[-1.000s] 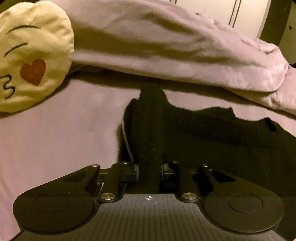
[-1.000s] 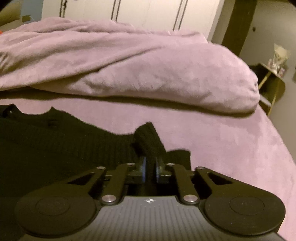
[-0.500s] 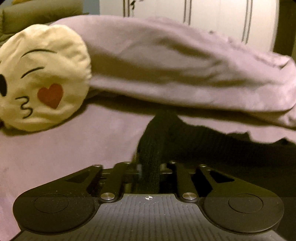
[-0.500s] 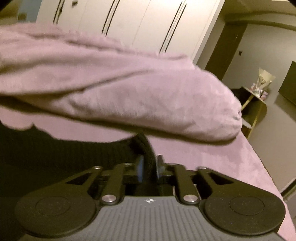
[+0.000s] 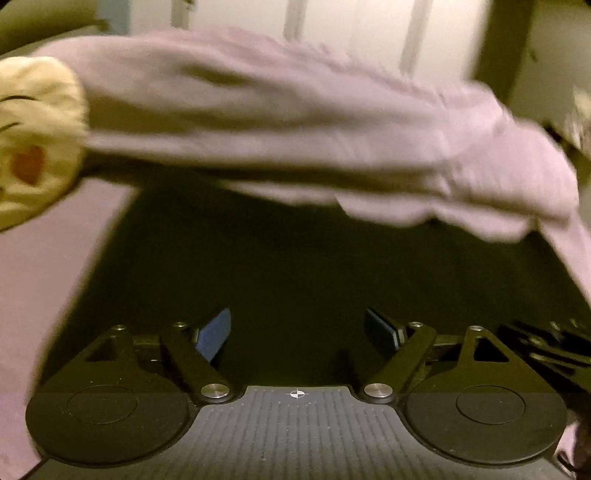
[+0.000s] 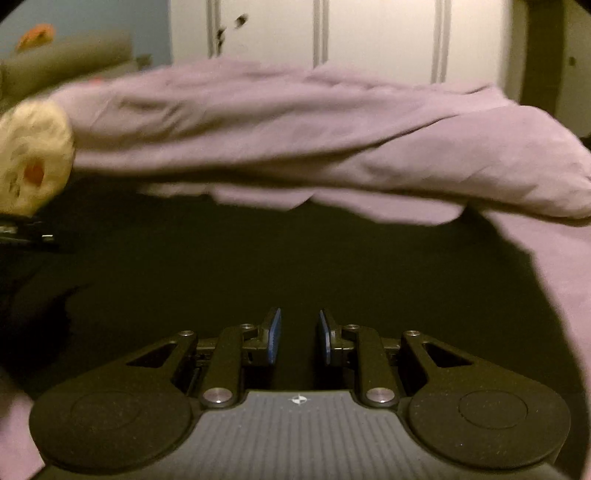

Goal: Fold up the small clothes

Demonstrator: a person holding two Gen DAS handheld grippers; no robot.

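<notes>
A black knit garment (image 5: 295, 251) lies spread flat on the purple bed sheet (image 5: 44, 266). It also fills the middle of the right wrist view (image 6: 258, 258). My left gripper (image 5: 299, 328) is open wide just above it, jaws apart and empty. My right gripper (image 6: 298, 332) is open with a narrower gap, also empty, above the garment's right part. The right gripper's linkage shows at the right edge of the left wrist view (image 5: 554, 343).
A bunched purple blanket (image 5: 295, 122) lies across the bed behind the garment, also in the right wrist view (image 6: 314, 136). A yellow kiss-face emoji pillow (image 5: 33, 147) sits at the far left. White wardrobe doors (image 6: 369, 33) stand behind.
Both grippers held folds of the black garment. Both have let go and opened, and the garment now lies flat. Both views have shifted and blurred.
</notes>
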